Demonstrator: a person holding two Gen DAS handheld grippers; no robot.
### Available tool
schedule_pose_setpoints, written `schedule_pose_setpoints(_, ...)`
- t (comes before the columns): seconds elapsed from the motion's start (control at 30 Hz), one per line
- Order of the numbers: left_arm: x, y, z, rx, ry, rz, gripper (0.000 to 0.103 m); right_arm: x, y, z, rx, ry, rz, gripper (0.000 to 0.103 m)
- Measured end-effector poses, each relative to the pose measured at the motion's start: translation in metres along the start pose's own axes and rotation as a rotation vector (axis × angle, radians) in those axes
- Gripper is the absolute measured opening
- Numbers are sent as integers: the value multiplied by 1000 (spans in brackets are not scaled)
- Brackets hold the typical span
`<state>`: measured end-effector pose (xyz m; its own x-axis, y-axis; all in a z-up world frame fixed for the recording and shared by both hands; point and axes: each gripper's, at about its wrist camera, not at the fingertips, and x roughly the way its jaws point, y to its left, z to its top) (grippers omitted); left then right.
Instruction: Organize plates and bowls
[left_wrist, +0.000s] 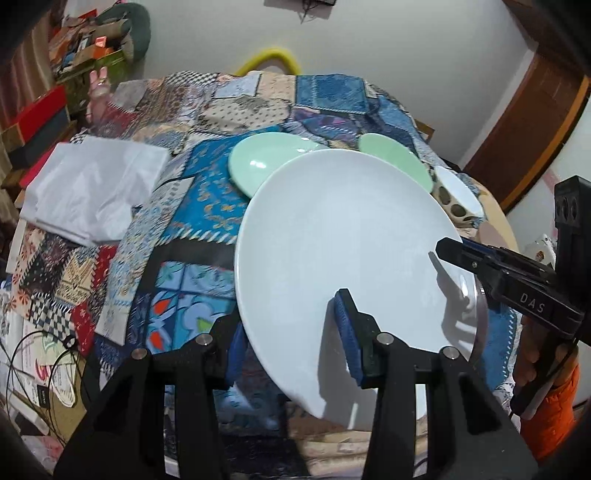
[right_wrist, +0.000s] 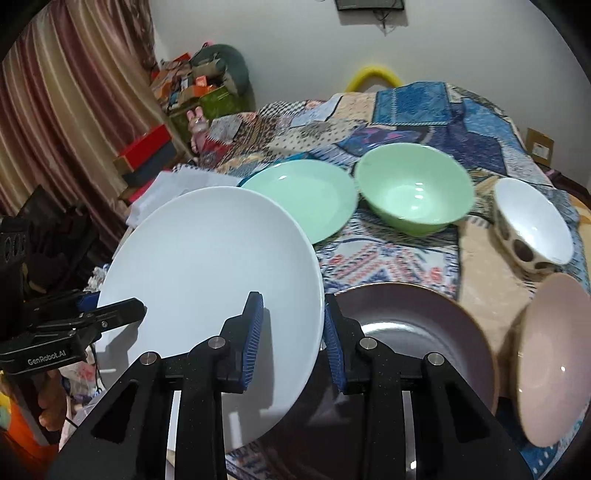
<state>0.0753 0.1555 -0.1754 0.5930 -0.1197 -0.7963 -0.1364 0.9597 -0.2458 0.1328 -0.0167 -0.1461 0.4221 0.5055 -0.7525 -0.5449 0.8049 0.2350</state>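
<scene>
A large white plate (left_wrist: 343, 240) is held tilted above the patchwork tablecloth by both grippers. My left gripper (left_wrist: 291, 336) has its jaws astride the plate's near rim, and the right gripper (left_wrist: 454, 251) grips the plate's right edge. In the right wrist view my right gripper (right_wrist: 293, 332) straddles the white plate's (right_wrist: 210, 266) rim, with the left gripper (right_wrist: 122, 310) on the far-left edge. Behind lie a mint plate (right_wrist: 303, 195), a green bowl (right_wrist: 413, 188), a spotted white bowl (right_wrist: 532, 225), a dark plate (right_wrist: 410, 332) and a pink bowl (right_wrist: 554, 354).
A white folded cloth (left_wrist: 92, 188) lies on the table's left part. Boxes and clutter (left_wrist: 74, 55) stand against the far-left wall by a striped curtain (right_wrist: 74, 110). Cables and papers (left_wrist: 44, 369) lie at the near left. A wooden door frame (left_wrist: 535, 122) is at right.
</scene>
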Motion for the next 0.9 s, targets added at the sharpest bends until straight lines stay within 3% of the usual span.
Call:
schedule_pose_setpoints(0.5, 11, -67, 8, 93, 18, -54, 44, -43, -47, -21, 84, -49, -60, 30)
schedule_pose_setpoints(0.9, 44, -98, 5, 144, 87, -87, 44, -52, -77, -44, 154, -20, -91, 30)
